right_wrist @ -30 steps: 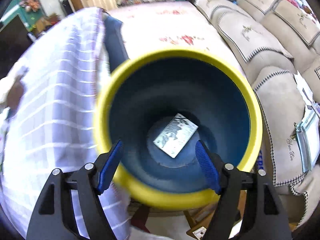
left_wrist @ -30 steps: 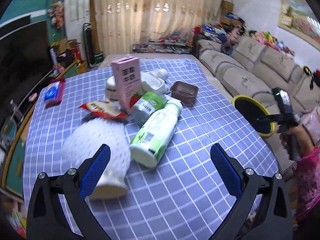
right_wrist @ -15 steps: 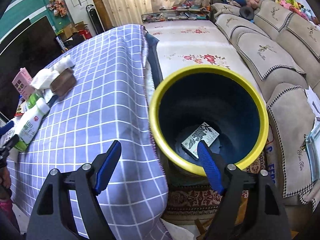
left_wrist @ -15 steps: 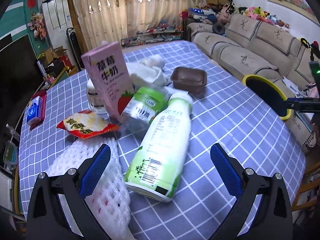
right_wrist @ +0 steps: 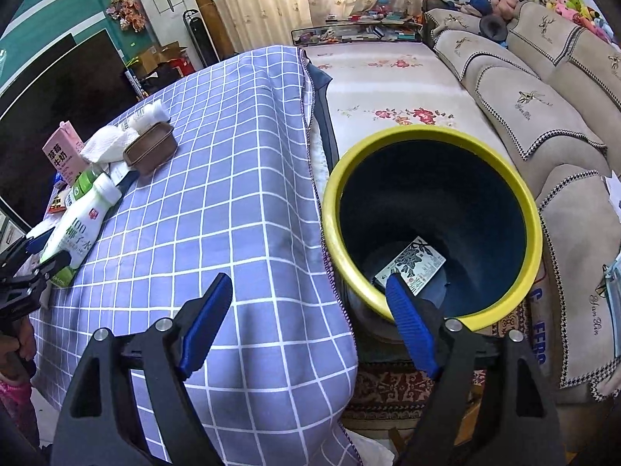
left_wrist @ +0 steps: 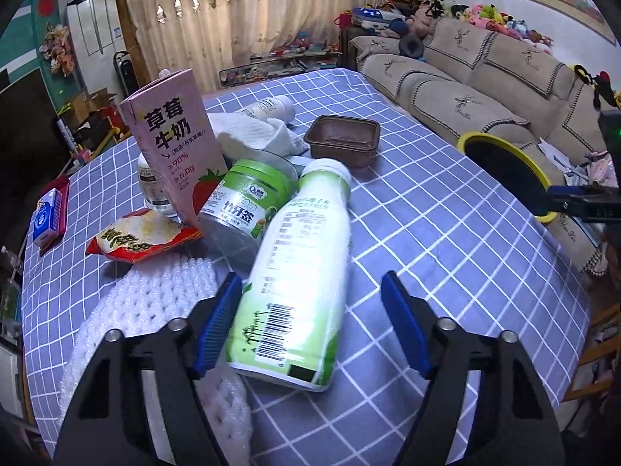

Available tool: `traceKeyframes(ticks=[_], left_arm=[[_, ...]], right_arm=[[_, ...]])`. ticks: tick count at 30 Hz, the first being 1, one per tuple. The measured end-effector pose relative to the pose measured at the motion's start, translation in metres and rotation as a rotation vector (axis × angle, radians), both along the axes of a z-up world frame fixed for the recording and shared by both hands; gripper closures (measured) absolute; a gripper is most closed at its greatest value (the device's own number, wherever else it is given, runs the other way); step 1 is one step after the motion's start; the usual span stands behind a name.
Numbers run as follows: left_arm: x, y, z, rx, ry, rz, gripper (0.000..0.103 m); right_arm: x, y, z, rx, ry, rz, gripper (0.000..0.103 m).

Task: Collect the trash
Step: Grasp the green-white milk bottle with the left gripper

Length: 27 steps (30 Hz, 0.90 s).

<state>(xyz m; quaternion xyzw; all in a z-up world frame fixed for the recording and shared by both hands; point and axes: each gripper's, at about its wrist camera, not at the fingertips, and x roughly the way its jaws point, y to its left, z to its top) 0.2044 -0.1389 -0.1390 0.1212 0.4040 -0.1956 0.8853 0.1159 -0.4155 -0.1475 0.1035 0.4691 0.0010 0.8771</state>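
1. Between my left gripper's (left_wrist: 310,322) blue fingers (left_wrist: 215,330) lies the bottle (left_wrist: 299,272), flat on the table (left_wrist: 446,233), cap pointing to 12 o'clock.
2. My left jaws have just been closing. The left pad is right at the bottle's side and may touch it. The right pad has a clear gap, so I do not hold the bottle yet.
3. I think the bottle is light, smooth and a bit slippery. It is round, so it could roll away. It looks stiff enough to squeeze.
4. I would take hold across the fat lower part, near the barcode, not the thin neck.
5. At 9 o'clock from the bottle, touching it, is a soft white foam net (left_wrist: 155,310). I must not pinch that too.
6. At 11 o'clock, a green jar (left_wrist: 248,209) leans on the bottle. A pink milk box (left_wrist: 174,147) stands behind it.
7. A brown tray (left_wrist: 343,139) at 12 o'clock looks empty.
8. My right gripper (right_wrist: 310,322) has its fingers wide with nothing in them.
9. At 2 o'clock from it, down on the floor, is the bin (right_wrist: 431,225). It holds one flat printed card or pack (right_wrist: 415,264), and lots of room is left.
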Motion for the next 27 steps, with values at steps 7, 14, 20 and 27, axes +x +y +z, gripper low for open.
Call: traceKeyframes(ticks=[7,14,20,27], left_arm=[[-0.002,0.002,0.01,-0.12,0.04,-0.039,0.047],[-0.008,-0.018,-0.001,-0.026,0.033,-0.055,0.026],[-0.006,-0.029,-0.012,0.072,0.031,-0.012,0.051],[-0.021,-0.028,0.011,0.068,-0.005,-0.006,0.052]], right_arm=[[-0.007,0.001,-0.013,0.031,0.011,0.01,0.025],[-0.007,-0.003,-0.019,0.055,0.008,0.009,0.025],[-0.01,-0.004,-0.025,0.065,0.016,0.016,0.024],[-0.014,-0.01,-0.025,0.079,0.003,0.01,0.024]])
